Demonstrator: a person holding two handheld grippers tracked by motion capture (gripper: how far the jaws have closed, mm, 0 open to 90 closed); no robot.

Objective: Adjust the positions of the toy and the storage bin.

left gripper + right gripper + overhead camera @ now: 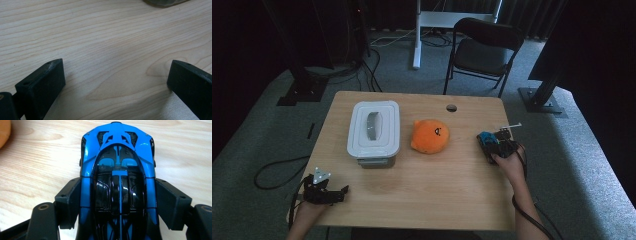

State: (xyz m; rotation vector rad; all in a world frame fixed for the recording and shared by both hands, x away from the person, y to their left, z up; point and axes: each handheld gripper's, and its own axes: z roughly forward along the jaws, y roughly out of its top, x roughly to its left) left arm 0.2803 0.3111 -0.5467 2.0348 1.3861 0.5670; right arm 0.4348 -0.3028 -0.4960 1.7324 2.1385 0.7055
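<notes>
Wooden table (412,200), high view: light tabletop carried a white lidded box (373,128) left of centre, an orange plush toy (430,135) just right of it, and a round hole (451,108) near the far edge
Right side, high view: right gripper (490,145) lay low over the table near its right edge, well apart from the plush toy, with a blue toy car (485,138) at its tip
Left side, high view: left gripper (341,191) sat near the front left corner, pointing right, apart from the box
Background, high view: black folding chair (484,50) stood on grey carpet beyond the table
Left gripper view: both black jaws stood wide apart over bare wood, with nothing between them; a dark edge of the box (163,2) showed at the top
Right gripper view: blue and black toy car (117,177) sat lengthwise between the jaws, its nose pointing away; both pads pressed against its flanks, so the claw was closed on the car, which is wide enough to keep the jaws well spread
Corner, right gripper view: orange plush toy (4,131) showed at the top left
</notes>
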